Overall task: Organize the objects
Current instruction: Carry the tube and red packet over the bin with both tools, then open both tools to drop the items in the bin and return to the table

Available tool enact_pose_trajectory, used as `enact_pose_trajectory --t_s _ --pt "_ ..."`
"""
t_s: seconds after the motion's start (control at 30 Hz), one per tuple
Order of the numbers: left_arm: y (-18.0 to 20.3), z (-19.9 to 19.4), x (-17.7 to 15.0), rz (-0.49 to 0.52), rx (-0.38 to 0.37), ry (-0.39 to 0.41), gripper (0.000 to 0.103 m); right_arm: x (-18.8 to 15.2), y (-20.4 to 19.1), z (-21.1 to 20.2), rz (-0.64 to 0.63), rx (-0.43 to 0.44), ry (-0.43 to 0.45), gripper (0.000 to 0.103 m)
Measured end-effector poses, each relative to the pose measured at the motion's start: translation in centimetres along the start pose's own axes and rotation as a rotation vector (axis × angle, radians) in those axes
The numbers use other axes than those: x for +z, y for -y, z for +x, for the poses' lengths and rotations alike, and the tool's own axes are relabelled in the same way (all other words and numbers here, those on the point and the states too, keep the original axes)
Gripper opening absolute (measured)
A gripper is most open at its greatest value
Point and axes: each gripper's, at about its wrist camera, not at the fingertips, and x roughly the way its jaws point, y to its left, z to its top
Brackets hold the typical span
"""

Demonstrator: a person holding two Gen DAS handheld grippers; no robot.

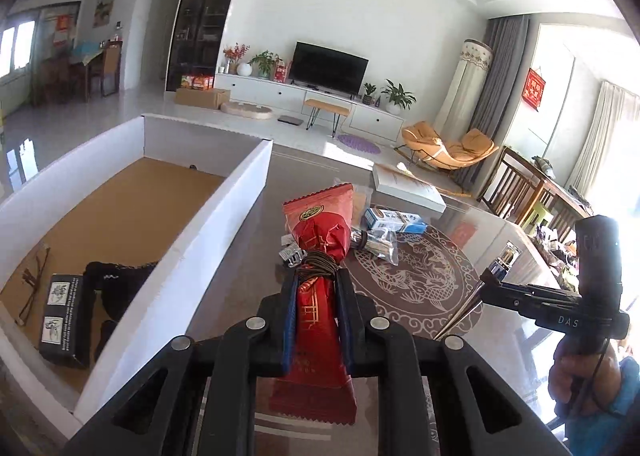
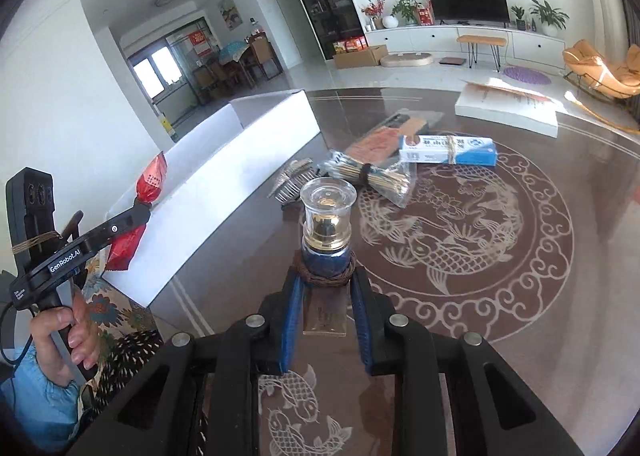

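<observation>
The red packet (image 1: pixel 318 284), bound at its waist with brown cord, is sitting clamped between the blue pads of the left hand-held gripper (image 1: pixel 318 288), its crimped top sticking out ahead of the fingertips and its lower end trailing back under the jaws. It is hanging clear above the desk (image 1: pixel 248 256), with the white box (image 1: pixel 224 240) lying just to the left of that hand-held gripper. The right hand-held gripper (image 2: pixel 325 288) is squeezing a small blue bottle (image 2: pixel 326 260) with a gold collar and clear cap, also wound with cord, and it too is looking lifted off the desk, though the fisheye view is making the gap hard to judge.

To do this step well, both hands should be carrying their loads sideways over the box wall before lowering, keeping the packet's trailing end above the rim so it is not snagging. Inside the box, a black carton (image 1: pixel 60 320) and a dark knitted item (image 1: pixel 116 288) are already filling the near end, so the bare brown floor further ahead of the left hand-held gripper is the better landing spot. The bottle is top-heavy; laying it down, or releasing only once its base is resting flat, is probably safer. Left on the desk ahead of the right hand-held gripper are a stick bundle (image 2: pixel 376 176), a blue-and-white box (image 2: pixel 448 150) and a comb (image 2: pixel 292 180)
</observation>
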Motion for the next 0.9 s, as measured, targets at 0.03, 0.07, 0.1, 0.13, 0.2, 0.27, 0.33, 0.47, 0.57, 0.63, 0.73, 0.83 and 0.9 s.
enact_pose_trajectory --t_s 0.03,0.07,0.1,0.13,0.2,0.27,0.33,0.47,0.57,0.63,0.73,0.83,0.9 --pt "-1.6 -0.8 0.7 -0.016 0.027 0.013 0.017 1.1 -1.8 0.4 -0.021 0.034 0.017 0.026" --pt "-3.3 -1.4 1.3 -0.032 0.055 0.020 0.017 2.2 -3.7 0.9 -0.041 0.072 0.033 0.025" --pt "-5.2 -1.8 1.9 -0.049 0.094 0.025 0.017 3.3 -5.6 1.5 -0.058 0.116 0.045 0.026" --pt "-7.2 -2.2 2.4 -0.069 0.135 0.023 0.017 4.4 -7.5 2.2 -0.072 0.160 0.050 0.025" --pt "-11.2 -2.5 3.0 -0.123 0.190 0.005 0.017 6.5 -11.6 3.9 -0.095 0.251 0.053 0.026" --pt "-14.8 -2.4 3.3 -0.167 0.240 -0.031 0.017 8.2 -15.6 6.0 -0.109 0.337 0.038 0.026" --pt "-18.0 -2.0 2.7 -0.195 0.280 -0.079 0.017 9.5 -19.4 8.7 -0.125 0.409 -0.011 0.026" --pt "-21.8 0.8 1.8 -0.238 0.380 -0.213 0.025 10.5 -25.5 16.8 -0.152 0.395 -0.194 0.027" --pt "-23.6 1.6 1.4 -0.258 0.464 -0.258 0.068 10.5 -27.7 22.3 -0.159 0.307 -0.247 0.046" --pt "-23.8 1.0 1.4 -0.247 0.511 -0.233 0.074 11.0 -27.5 23.4 -0.122 0.270 -0.196 0.062" --pt "-23.5 0.1 1.2 -0.248 0.519 -0.209 0.074 11.8 -25.2 22.0 -0.042 0.246 -0.089 0.075" --pt "-21.9 -0.9 0.8 -0.258 0.488 -0.180 0.074 11.5 -22.0 18.9 -0.072 0.158 0.020 0.092" --pt "-19.6 -1.5 0.7 -0.260 0.432 -0.152 0.074 10.3 -19.5 17.1 -0.120 0.072 0.066 0.097"
